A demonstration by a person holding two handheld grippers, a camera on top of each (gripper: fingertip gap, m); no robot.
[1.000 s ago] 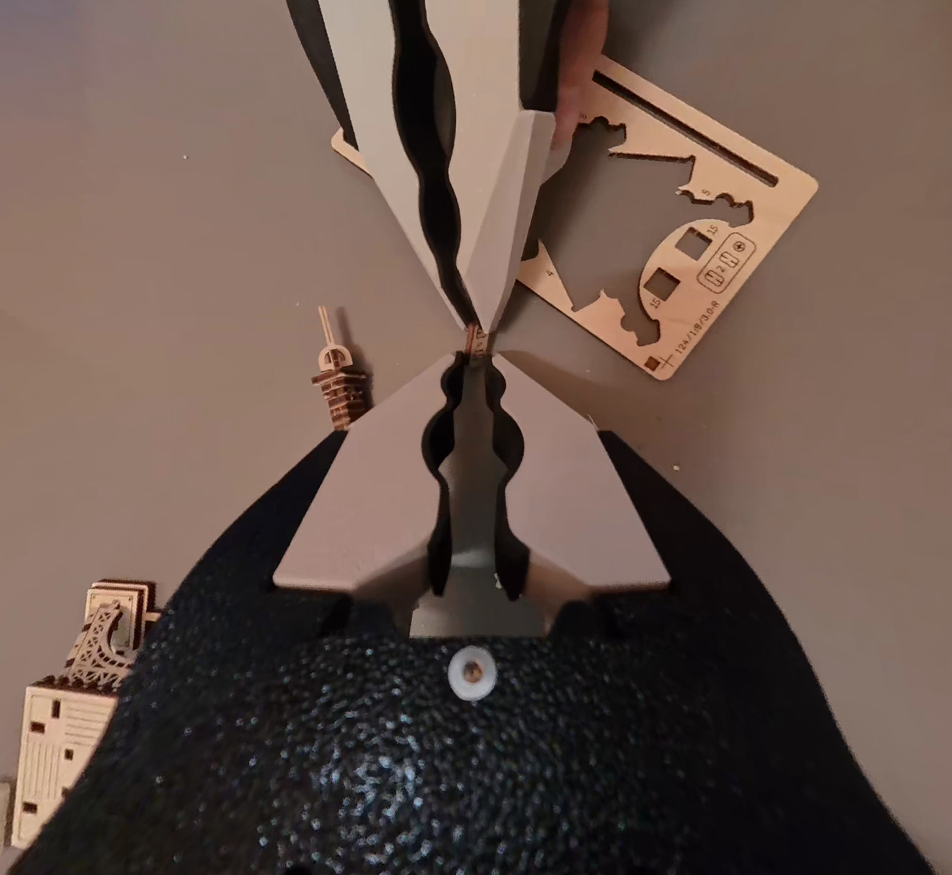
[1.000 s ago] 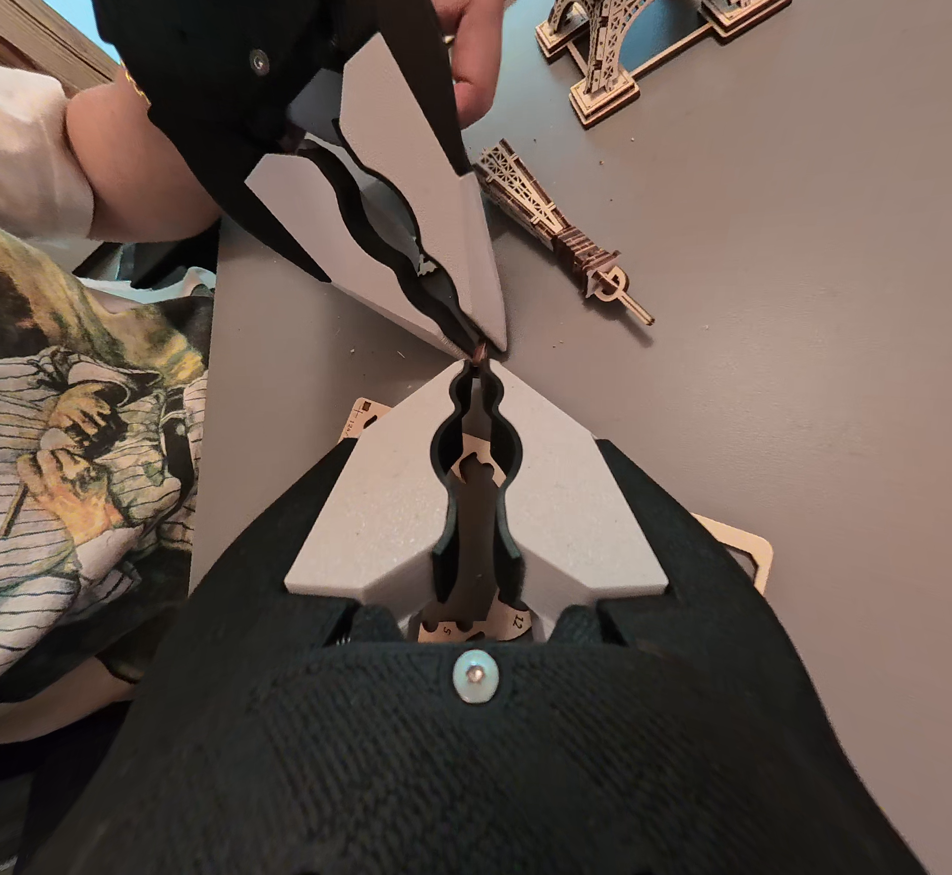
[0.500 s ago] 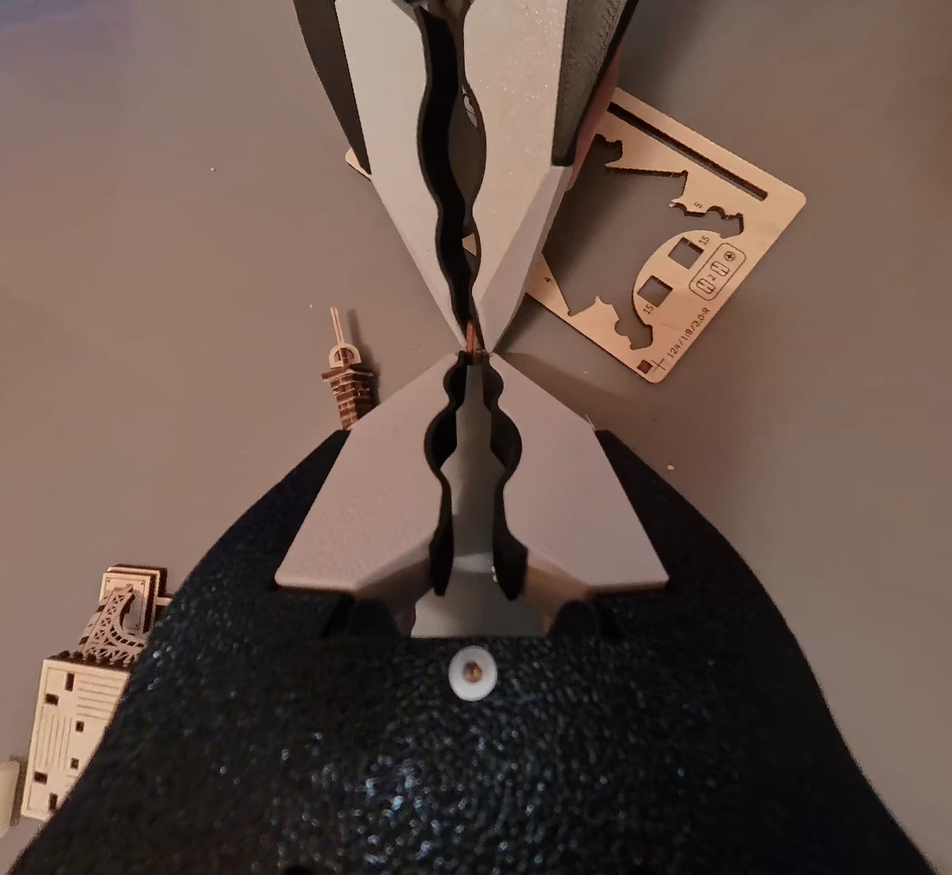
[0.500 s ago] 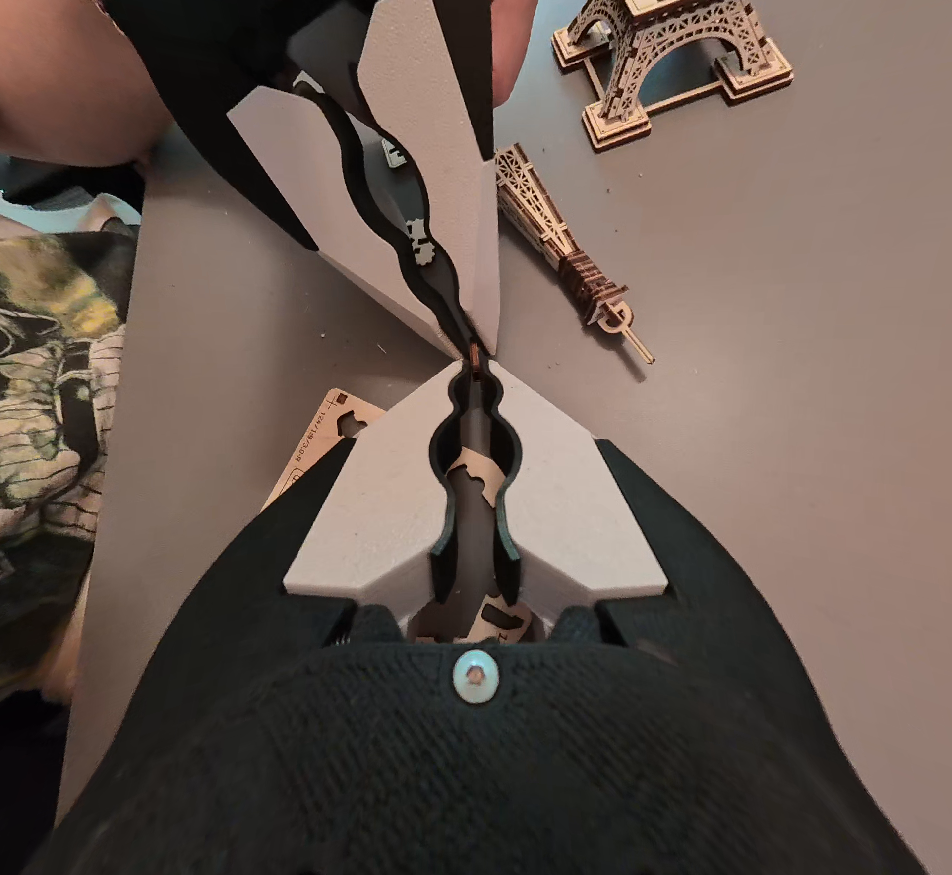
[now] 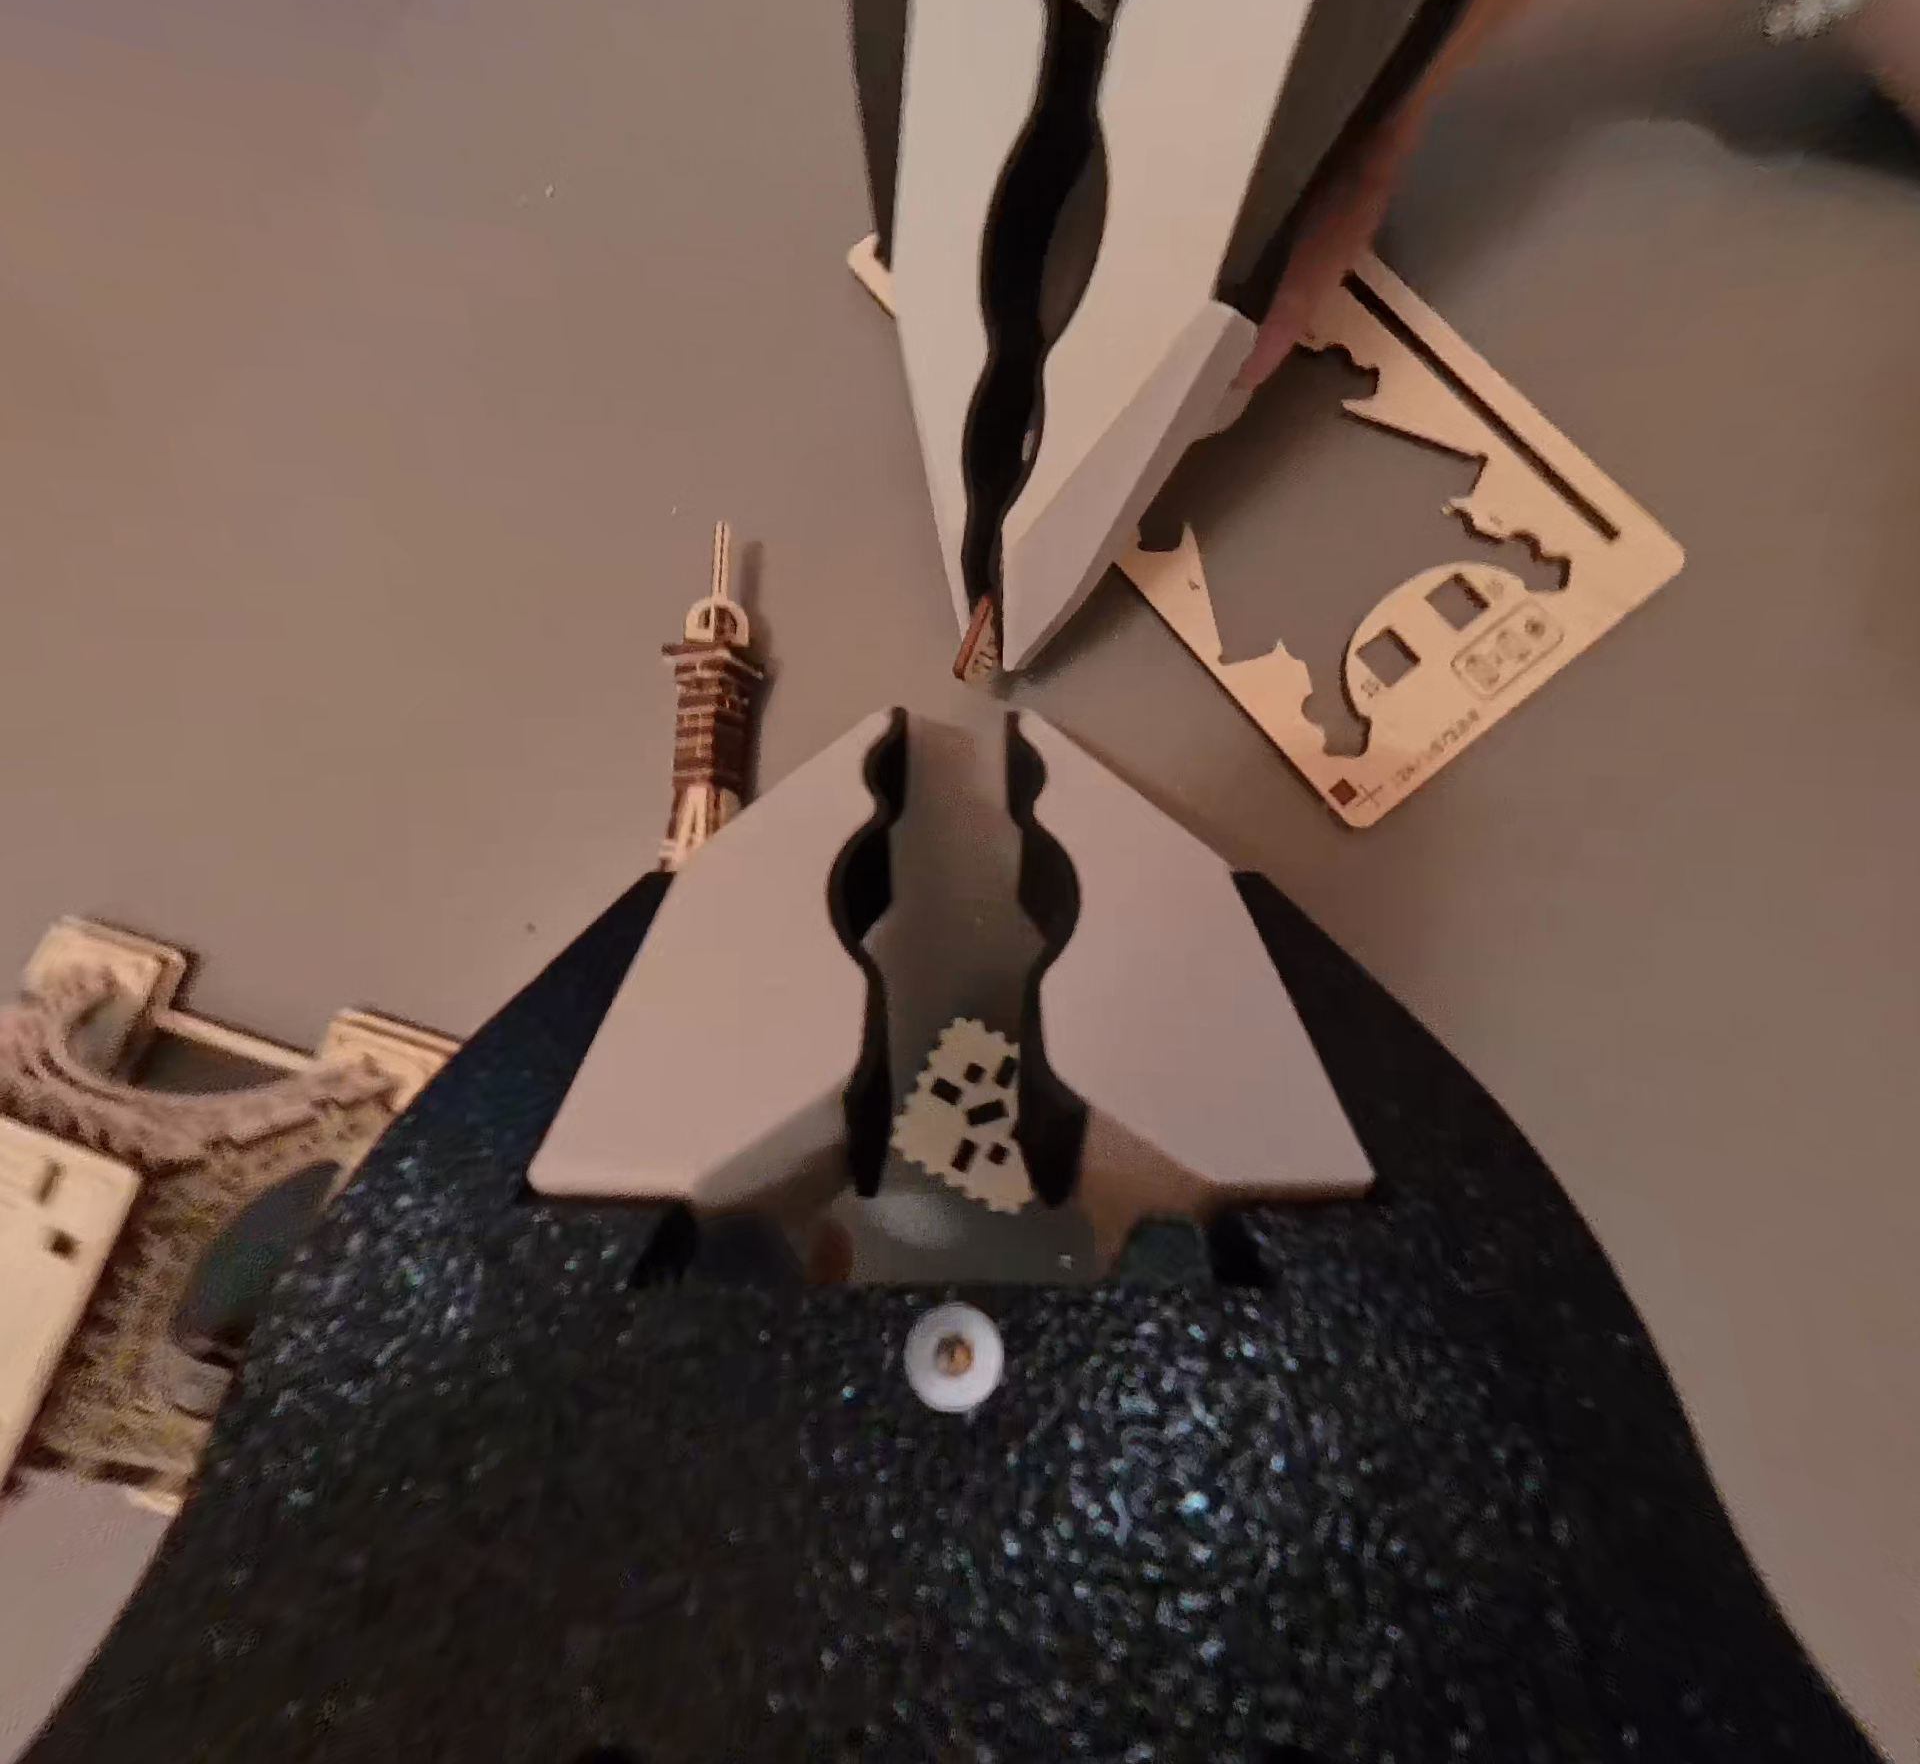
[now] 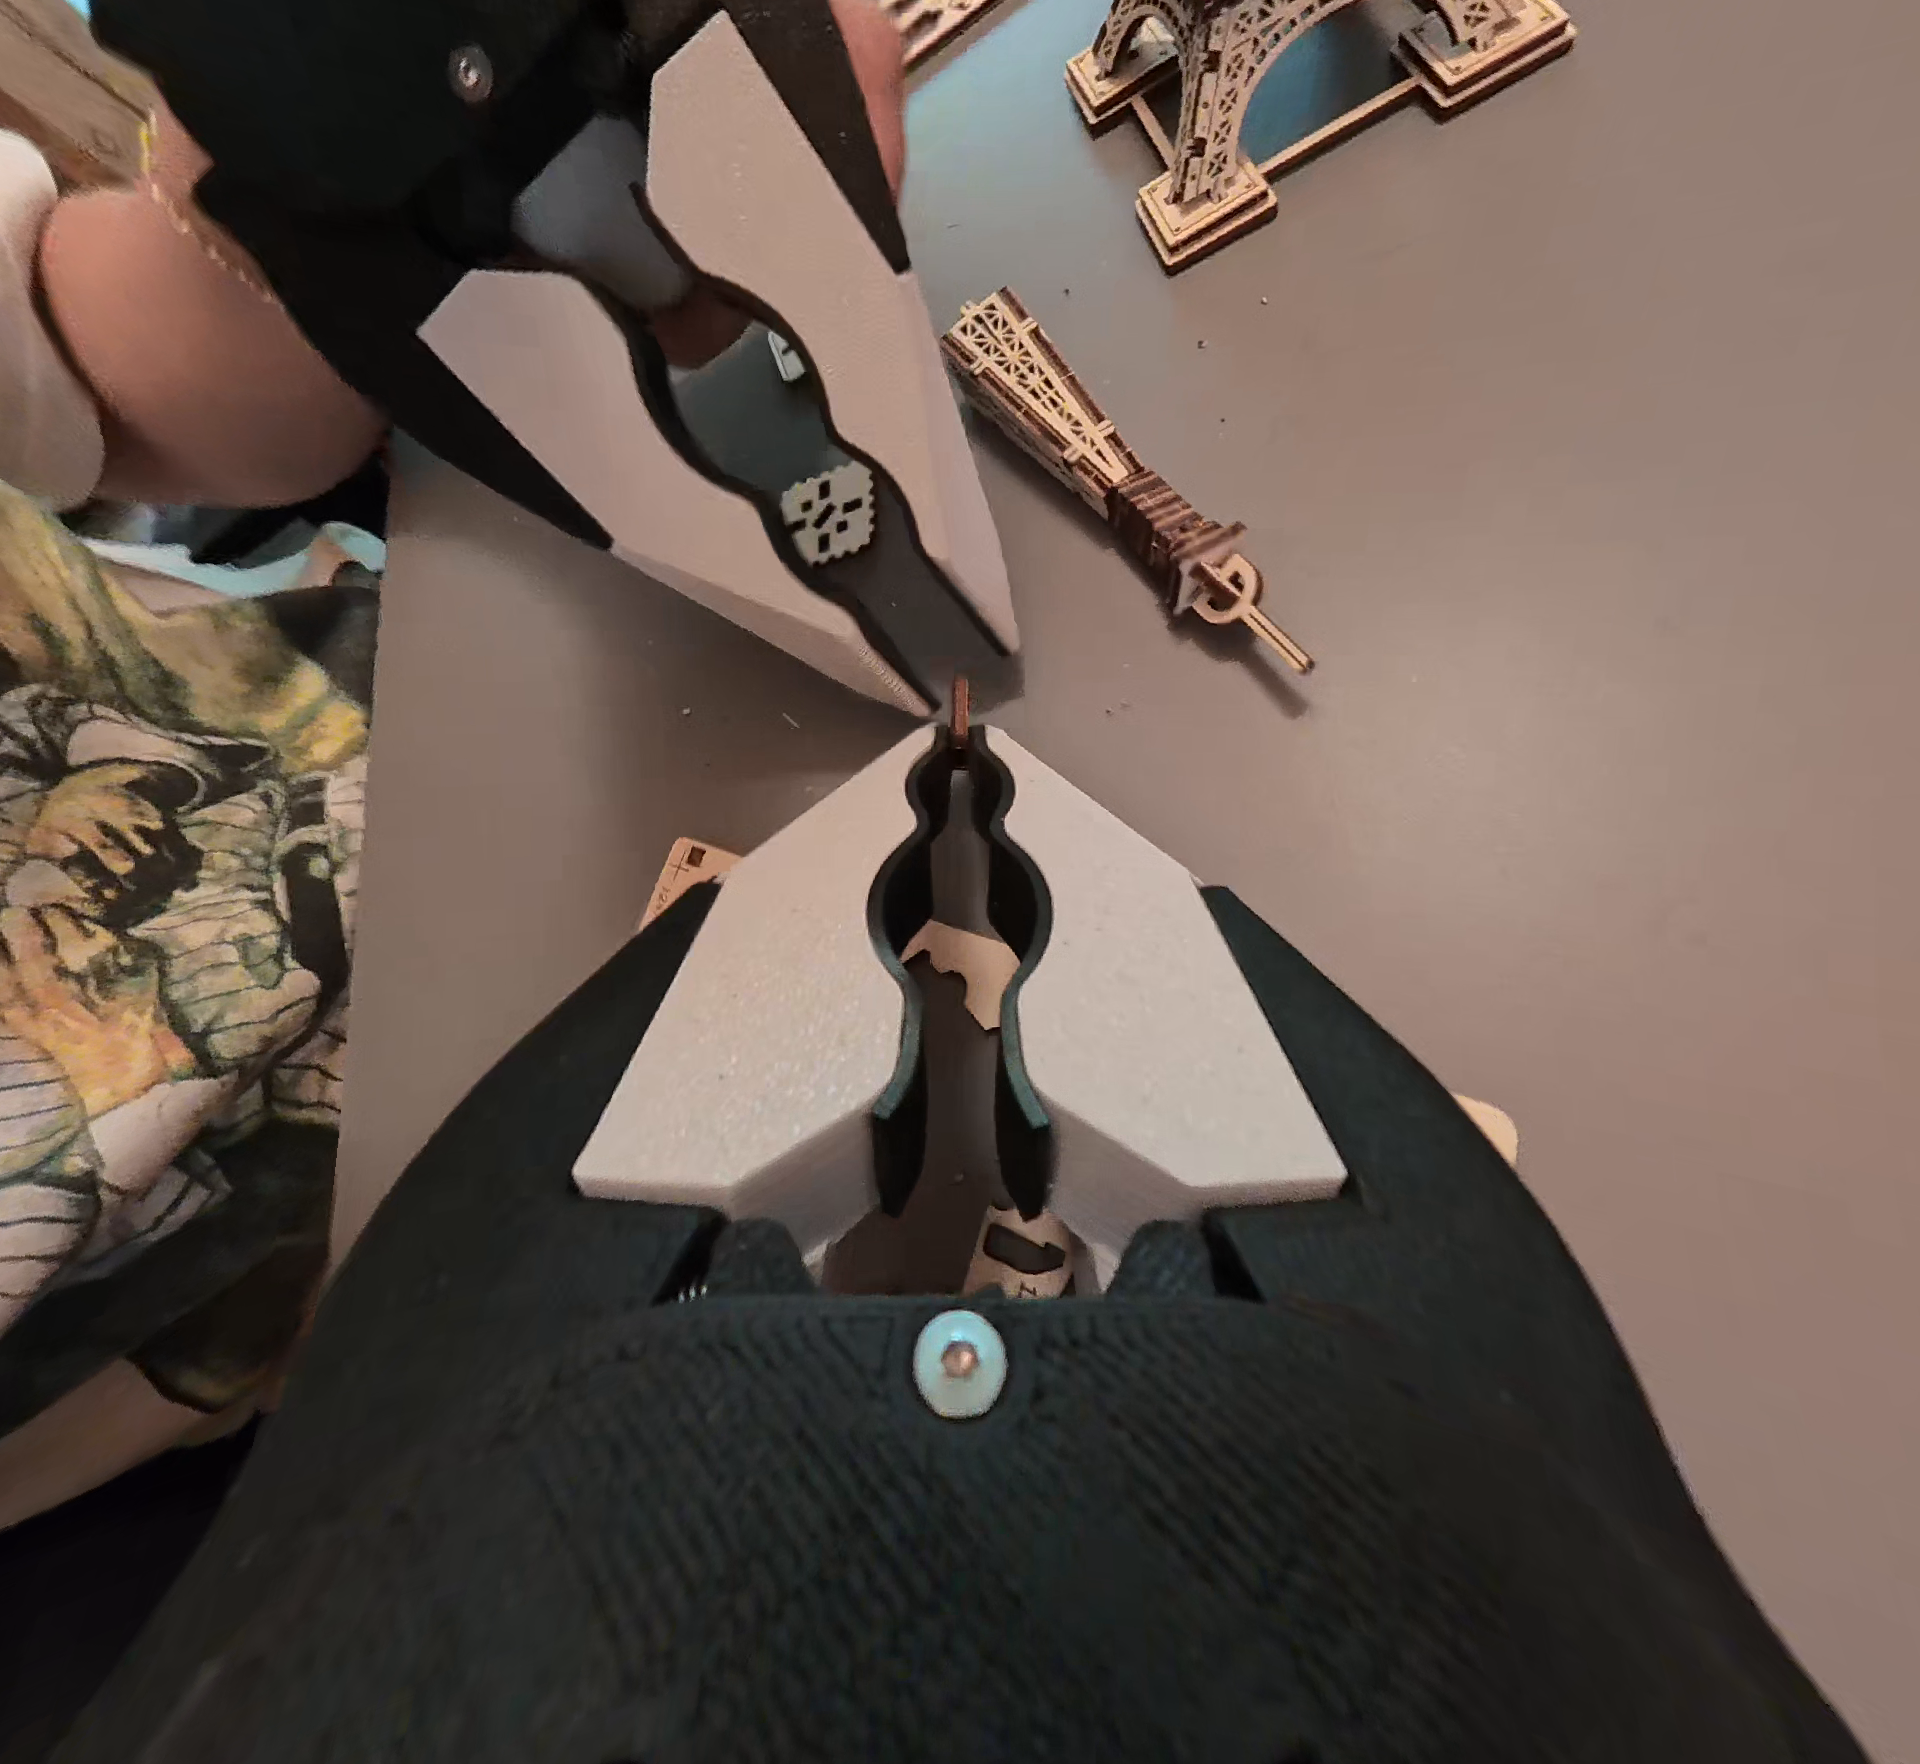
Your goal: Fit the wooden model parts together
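small wooden piece [image 6: 959,704] now only pinched in right gripper [image 6: 961,735] tips, above the table [image 5: 312,364] | left gripper [image 5: 951,727] just let go, spread, backed off | handoff looks done, tower top [image 6: 1122,488] and base [image 6: 1320,21] still waiting

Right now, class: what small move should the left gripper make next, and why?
Probably lower the left gripper and close on the perforated wooden piece seen between its open, empty fingers; the right gripper already pinches a small brown part.

a hobby work table: plain grey tabletop [image 6: 1558,779]; laser-cut wooden tower model [image 6: 1320,21]; punched-out part sheet [image 5: 1455,634]
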